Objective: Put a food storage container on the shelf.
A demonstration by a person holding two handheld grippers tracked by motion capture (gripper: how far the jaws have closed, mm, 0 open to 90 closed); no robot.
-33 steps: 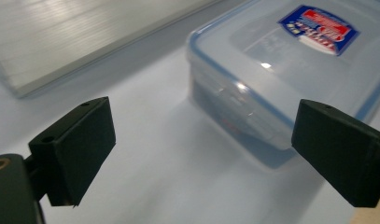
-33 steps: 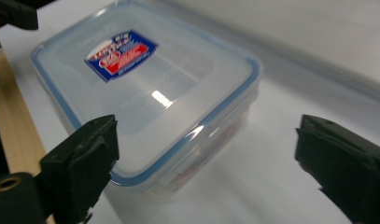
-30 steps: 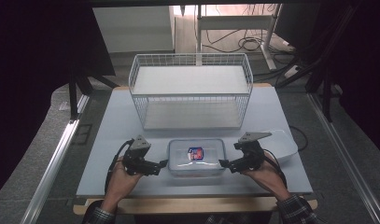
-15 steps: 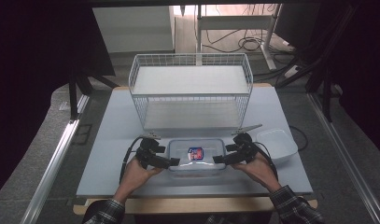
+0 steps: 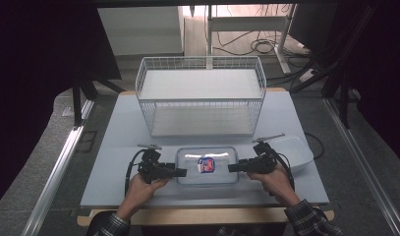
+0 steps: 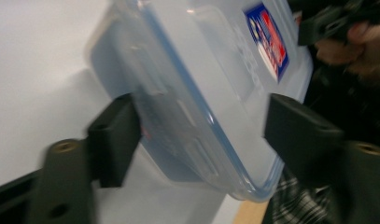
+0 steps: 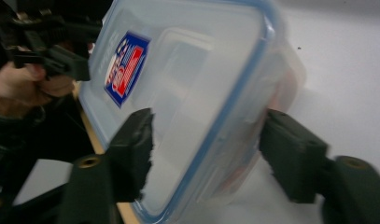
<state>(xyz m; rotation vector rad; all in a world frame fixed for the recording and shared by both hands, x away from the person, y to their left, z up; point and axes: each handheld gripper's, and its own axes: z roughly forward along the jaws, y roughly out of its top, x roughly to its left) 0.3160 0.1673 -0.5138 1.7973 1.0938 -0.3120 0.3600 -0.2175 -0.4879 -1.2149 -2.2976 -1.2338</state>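
Partly blurred, both grippers' jaws apart astride the lidded container (image 5: 207, 165), ends cropped.

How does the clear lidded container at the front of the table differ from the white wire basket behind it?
The clear container is low and flat with solid see-through walls; the wire basket is taller and wider, made of open white mesh. The container is closed by a blue-rimmed lid with a red and blue label; the basket is open on top. The left tongs and right tongs flank the container's ends; the basket stands untouched. Both are rectangular and rest on the table.
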